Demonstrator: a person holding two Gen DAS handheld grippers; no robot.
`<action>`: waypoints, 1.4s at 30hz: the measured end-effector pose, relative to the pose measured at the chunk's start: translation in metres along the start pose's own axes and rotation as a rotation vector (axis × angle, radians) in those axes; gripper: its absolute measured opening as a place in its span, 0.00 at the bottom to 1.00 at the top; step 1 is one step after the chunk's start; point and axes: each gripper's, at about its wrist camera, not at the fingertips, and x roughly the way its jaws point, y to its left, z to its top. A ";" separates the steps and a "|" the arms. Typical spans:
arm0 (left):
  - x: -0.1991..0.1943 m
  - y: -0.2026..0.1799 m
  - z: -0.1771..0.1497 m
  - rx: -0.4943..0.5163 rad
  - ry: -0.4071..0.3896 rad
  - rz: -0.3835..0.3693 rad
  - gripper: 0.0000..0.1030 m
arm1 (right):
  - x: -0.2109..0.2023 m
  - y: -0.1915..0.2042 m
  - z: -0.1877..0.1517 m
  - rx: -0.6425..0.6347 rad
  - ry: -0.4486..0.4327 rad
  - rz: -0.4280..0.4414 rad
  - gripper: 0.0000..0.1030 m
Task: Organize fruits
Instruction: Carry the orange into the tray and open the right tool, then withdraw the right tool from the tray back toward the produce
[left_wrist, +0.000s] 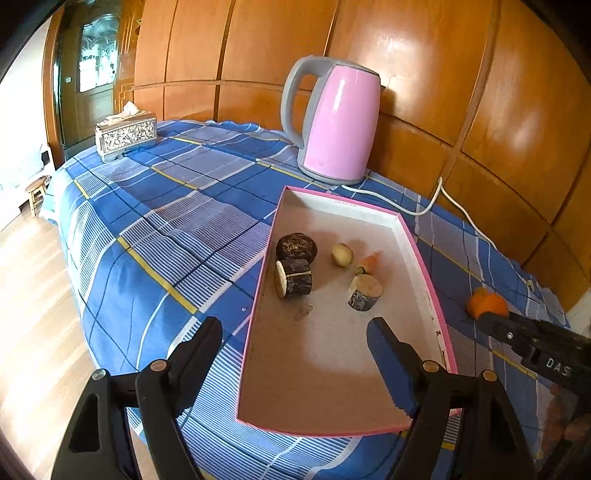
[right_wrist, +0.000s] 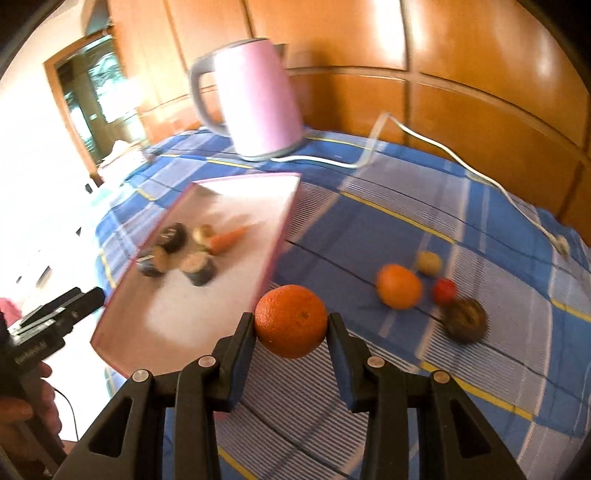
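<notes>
Blue plaid cloth (left_wrist: 155, 206) covers the table, where a pink electric kettle (left_wrist: 341, 122) stands behind a shallow pink-rimmed cardboard tray (left_wrist: 424, 258) holding bark-covered wood rounds (left_wrist: 293, 277) and a small carrot (left_wrist: 369, 263). White letters "DAS" show on the right gripper (right_wrist: 291, 325), which pinches a round orange (right_wrist: 291, 321) just beside the tray. The left gripper (left_wrist: 295, 332) hovers spread and empty over the tray's near end.
</notes>
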 end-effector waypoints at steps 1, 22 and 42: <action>0.000 0.000 0.000 0.000 -0.001 0.003 0.80 | 0.002 0.005 0.003 -0.012 0.001 0.012 0.38; 0.008 0.012 -0.004 -0.034 0.029 0.019 0.80 | 0.047 0.052 0.029 -0.028 0.036 0.046 0.52; 0.000 -0.018 -0.005 0.059 0.023 -0.016 0.80 | -0.020 -0.060 -0.045 0.231 -0.068 -0.313 0.52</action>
